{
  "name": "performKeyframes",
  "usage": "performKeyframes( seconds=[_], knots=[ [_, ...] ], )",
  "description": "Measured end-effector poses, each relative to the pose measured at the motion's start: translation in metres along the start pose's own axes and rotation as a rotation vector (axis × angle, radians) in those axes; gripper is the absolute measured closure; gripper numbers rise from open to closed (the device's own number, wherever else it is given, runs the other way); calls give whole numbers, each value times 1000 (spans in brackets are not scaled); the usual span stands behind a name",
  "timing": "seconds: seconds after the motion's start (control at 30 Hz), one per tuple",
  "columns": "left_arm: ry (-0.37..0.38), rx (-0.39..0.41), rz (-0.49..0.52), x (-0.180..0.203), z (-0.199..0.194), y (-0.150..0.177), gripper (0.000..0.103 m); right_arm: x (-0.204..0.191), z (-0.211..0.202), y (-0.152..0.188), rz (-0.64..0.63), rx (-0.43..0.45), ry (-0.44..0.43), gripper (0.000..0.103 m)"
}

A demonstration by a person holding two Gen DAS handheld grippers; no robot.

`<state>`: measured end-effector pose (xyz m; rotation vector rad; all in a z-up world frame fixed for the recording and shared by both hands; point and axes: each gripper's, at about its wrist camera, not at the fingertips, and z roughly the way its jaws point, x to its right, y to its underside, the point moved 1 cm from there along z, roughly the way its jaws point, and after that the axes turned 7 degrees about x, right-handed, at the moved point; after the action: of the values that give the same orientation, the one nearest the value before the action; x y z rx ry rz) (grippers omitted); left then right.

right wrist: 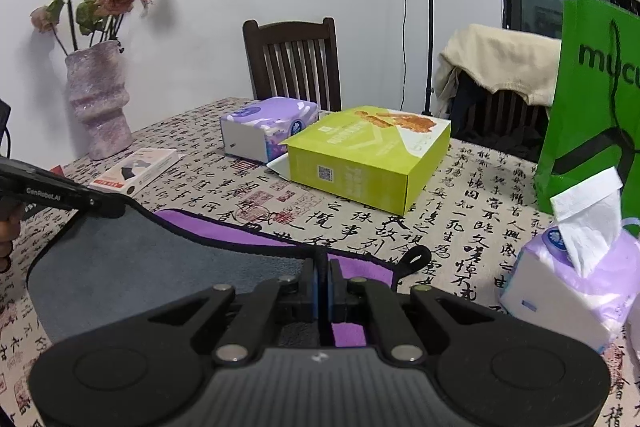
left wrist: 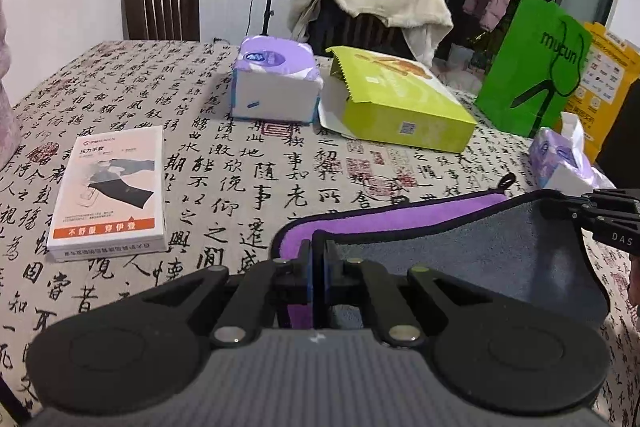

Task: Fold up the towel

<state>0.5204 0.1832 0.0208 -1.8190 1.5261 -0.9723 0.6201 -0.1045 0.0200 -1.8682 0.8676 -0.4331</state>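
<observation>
The towel (left wrist: 480, 255) is grey on one side and purple on the other, with a black hem and a small hanging loop (left wrist: 506, 182). It lies on the tablecloth with its grey half lifted and draped between both grippers. My left gripper (left wrist: 319, 251) is shut on the towel's left corner. My right gripper (right wrist: 323, 267) is shut on the towel's right corner (right wrist: 160, 259), next to the loop (right wrist: 416, 259). Each gripper shows at the edge of the other's view: the right one (left wrist: 608, 219) and the left one (right wrist: 52, 193).
On the calligraphy tablecloth (left wrist: 224, 163) lie a white box (left wrist: 108, 195), a purple tissue pack (left wrist: 276, 83), a green-yellow box (left wrist: 400, 99), a second tissue pack (right wrist: 576, 275), a green bag (right wrist: 592, 99) and a vase of flowers (right wrist: 96, 99). Chairs stand behind the table.
</observation>
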Motion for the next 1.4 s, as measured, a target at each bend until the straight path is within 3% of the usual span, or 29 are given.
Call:
performKeyframes(
  seconds=[0.83,1.07,1.17,1.3,1.33,1.4],
  knots=[
    [-21,-34,-13,-13,49,-11,97,33,62,0,114,-90,28,99],
    [-48,-21,-6,-13,38,-11,92,35,65,2,99,-111,72,91],
    [-49,-5,4,-10,25,-13,88,34,61,0,84,-117,86,89],
    [-42,0,31,-4,5,-9,70,32,50,1,92,-125,101,88],
    [-42,-1,41,-2,0,-7,62,32,46,2,99,-125,101,86],
    [-39,-6,53,1,-10,-2,57,30,37,3,104,-127,106,78]
  ],
)
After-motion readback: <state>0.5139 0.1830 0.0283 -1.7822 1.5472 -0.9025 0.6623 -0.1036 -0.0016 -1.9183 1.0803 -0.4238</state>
